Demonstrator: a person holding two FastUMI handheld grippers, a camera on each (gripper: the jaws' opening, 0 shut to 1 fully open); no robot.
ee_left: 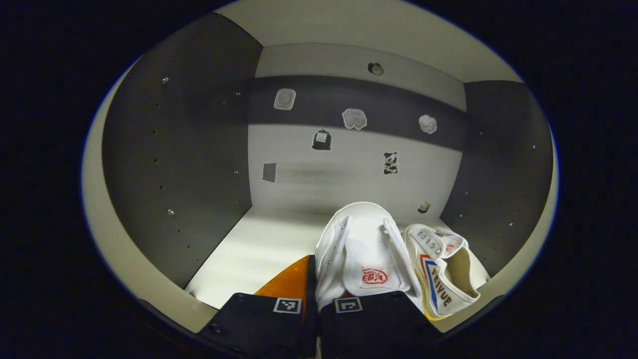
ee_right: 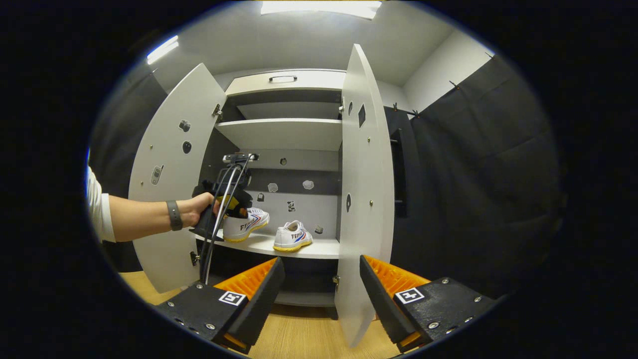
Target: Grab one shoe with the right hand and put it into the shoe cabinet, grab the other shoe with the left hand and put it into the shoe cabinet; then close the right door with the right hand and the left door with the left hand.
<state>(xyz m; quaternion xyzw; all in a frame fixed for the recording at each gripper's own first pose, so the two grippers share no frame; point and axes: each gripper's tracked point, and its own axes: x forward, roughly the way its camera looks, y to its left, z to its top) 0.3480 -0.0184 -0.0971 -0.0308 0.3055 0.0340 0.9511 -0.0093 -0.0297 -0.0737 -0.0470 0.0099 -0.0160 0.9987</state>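
My left gripper is inside the shoe cabinet, shut on the heel of a white shoe whose toe points at the back wall. The second white shoe, with red and blue stripes, stands on the shelf just to its right. From the right gripper view, a hand holds the left gripper with its shoe low over the shelf, left of the standing shoe. My right gripper hangs open and empty in front of the cabinet, and the right door's edge lies between its fingers.
Both doors stand open, the left door behind the person's forearm. Upper shelves and a drawer with a handle sit above. Dark side walls bound the compartment. A wooden floor lies below, with black cloth at the right.
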